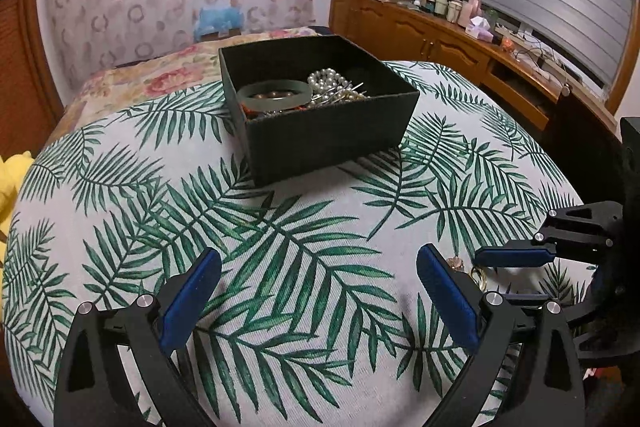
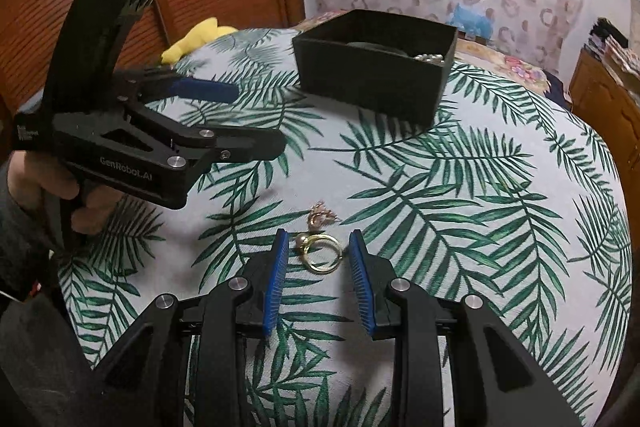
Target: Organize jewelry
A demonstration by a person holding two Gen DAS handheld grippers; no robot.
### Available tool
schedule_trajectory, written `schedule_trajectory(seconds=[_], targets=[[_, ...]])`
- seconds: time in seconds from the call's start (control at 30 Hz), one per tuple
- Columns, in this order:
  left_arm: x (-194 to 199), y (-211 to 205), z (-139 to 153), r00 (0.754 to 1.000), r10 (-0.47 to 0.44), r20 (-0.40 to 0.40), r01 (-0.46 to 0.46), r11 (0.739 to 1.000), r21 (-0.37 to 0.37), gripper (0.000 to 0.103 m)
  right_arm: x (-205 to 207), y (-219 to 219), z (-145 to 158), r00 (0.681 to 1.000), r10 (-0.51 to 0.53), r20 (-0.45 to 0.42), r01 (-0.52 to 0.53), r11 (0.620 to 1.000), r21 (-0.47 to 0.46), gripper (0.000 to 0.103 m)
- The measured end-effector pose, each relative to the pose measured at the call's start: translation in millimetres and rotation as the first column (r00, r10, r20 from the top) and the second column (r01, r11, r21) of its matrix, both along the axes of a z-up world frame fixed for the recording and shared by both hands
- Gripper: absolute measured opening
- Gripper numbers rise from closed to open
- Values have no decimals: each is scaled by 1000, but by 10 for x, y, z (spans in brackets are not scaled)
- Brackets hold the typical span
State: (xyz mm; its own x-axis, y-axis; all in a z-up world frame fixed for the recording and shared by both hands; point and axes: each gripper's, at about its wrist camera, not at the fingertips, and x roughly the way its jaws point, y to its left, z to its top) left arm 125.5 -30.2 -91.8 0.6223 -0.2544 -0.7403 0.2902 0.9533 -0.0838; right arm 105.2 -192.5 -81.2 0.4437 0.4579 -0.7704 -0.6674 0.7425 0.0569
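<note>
- My left gripper (image 1: 318,283) has its fingers spread as wide as they go, with nothing between them but the palm-leaf tablecloth (image 1: 304,227); only the blue pads and black linkages show, and the lower part is cut off by the frame edge.
- My right gripper (image 2: 318,247) has its fingers partly apart, one on each side of a gold ring (image 2: 323,254) lying flat on the cloth. The pads are not pressing on it; there is a gap on both sides.
- The ring carries a small pearl-like bead at its 10 o'clock edge, close to the left pad; the detail is too small for me to be sure.
- Just beyond the ring, at 12 o'clock from it, lies a small rose-gold piece (image 2: 321,217). It looks tangled; I cannot tell what kind of jewelry it is.
- In the left wrist view the same two pieces sit at 3 o'clock, mostly hidden behind my left gripper's right finger and the right gripper's tip.
- The black box (image 1: 320,107) stands at 12 o'clock on the cloth, well apart from the ring. Inside I see a green jade-like bangle (image 1: 274,95), a pearl strand (image 1: 332,81) and a jumble of smaller items below that I cannot sort out.
- From the right wrist view the box's near wall hides nearly all its contents; only a few pearls peek over.
- The hand (image 2: 60,187) gripping the left tool shows at 9 o'clock, partly covered by the handle.
- Something yellow (image 2: 198,39) pokes out past the cloth's far edge, cut off.
</note>
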Motion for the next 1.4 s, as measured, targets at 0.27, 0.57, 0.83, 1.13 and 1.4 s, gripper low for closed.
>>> schedule_trajectory(seconds=[0.27, 0.57, 0.83, 1.13, 1.4], targets=[[-29, -49, -21, 1000, -15, -8, 15, 1000, -5, 94, -2, -30, 3, 1000, -3, 30, 4, 999, -38, 25], [-100, -270, -4, 997, -74, -4, 74, 997, -14, 94, 118, -389, 98, 994, -96, 57, 97, 995, -13, 25], [-136, -550, -43, 989, -145, -12, 145, 989, 27, 73, 194, -612, 113, 986, -150, 68, 151, 989, 3, 25], [-218, -713, -103, 978, -210, -17, 211, 976, 55, 16, 234, -634, 74, 987, -153, 59, 152, 988, 22, 25], [-163, -616, -23, 983, -181, -5, 181, 983, 34, 13, 346, -626, 118, 988, -140, 66, 138, 990, 41, 25]])
